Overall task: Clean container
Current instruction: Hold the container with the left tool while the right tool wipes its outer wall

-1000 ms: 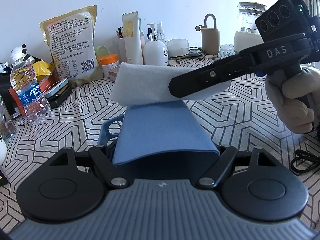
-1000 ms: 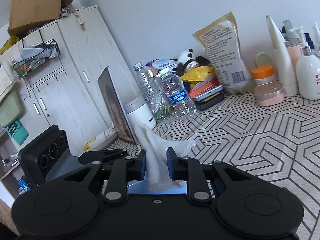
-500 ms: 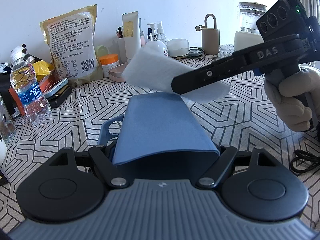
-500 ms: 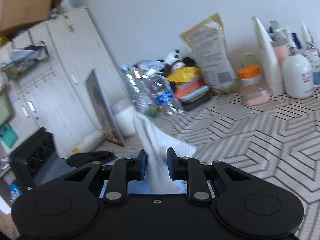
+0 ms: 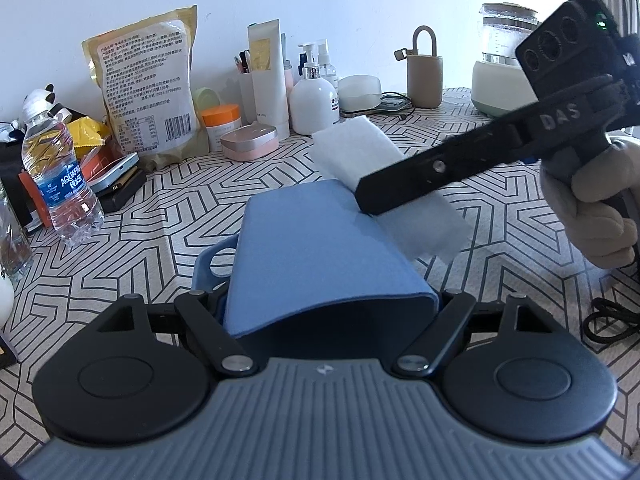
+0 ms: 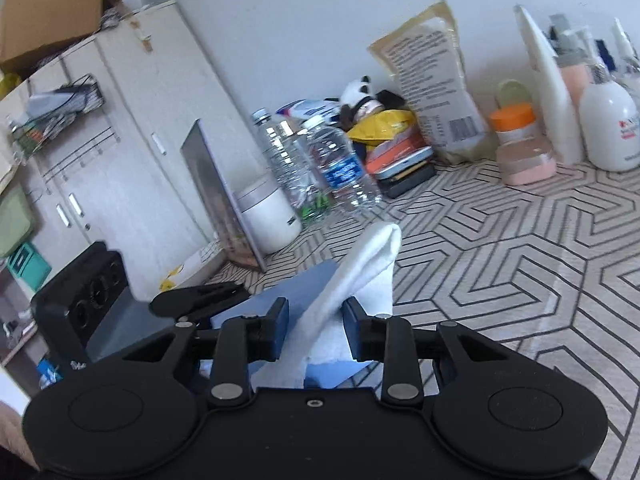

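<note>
The left claw [image 5: 328, 312] clamps a blue container [image 5: 316, 248] lying on its side above the geometric-patterned surface [image 5: 168, 216]. The right claw [image 6: 316, 330] pinches a white cloth [image 5: 360, 152] at the container's far end. Bottles, a snack bag [image 5: 148, 88] and a kettle [image 5: 500, 68] line the white wall; a pale cabinet [image 6: 132, 152] stands beyond.

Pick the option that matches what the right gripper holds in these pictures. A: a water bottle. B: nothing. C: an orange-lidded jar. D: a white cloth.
D: the right gripper has its jaws closed on a white cloth, which lies against the far end of the blue container gripped by the left gripper.
</note>
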### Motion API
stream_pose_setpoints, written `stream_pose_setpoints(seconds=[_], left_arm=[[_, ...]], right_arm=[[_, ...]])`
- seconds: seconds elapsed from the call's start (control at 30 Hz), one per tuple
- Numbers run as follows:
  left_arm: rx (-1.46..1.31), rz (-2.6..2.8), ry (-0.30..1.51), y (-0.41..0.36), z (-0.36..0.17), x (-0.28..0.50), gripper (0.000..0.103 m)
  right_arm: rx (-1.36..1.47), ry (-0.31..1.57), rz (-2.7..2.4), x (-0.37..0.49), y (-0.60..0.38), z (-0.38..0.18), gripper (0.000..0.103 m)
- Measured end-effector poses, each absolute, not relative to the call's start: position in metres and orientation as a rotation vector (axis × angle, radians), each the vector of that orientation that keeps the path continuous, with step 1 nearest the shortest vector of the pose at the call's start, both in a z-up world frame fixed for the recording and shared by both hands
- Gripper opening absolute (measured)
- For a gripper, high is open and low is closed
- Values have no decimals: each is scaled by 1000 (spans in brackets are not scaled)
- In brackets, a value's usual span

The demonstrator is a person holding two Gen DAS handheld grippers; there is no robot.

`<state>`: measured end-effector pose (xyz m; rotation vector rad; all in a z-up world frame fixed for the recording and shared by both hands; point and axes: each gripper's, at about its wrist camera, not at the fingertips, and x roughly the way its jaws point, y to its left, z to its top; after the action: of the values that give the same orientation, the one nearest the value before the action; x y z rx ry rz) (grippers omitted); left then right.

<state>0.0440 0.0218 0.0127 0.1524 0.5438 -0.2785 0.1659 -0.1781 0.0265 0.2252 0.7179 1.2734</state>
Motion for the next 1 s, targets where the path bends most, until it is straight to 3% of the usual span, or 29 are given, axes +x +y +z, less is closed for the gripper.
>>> stream_pose_setpoints(seconds=[1.0], left_arm=[[155,-269,547,22,13,45,80]], right_arm=[[97,620,1352,149,-166,44,35]])
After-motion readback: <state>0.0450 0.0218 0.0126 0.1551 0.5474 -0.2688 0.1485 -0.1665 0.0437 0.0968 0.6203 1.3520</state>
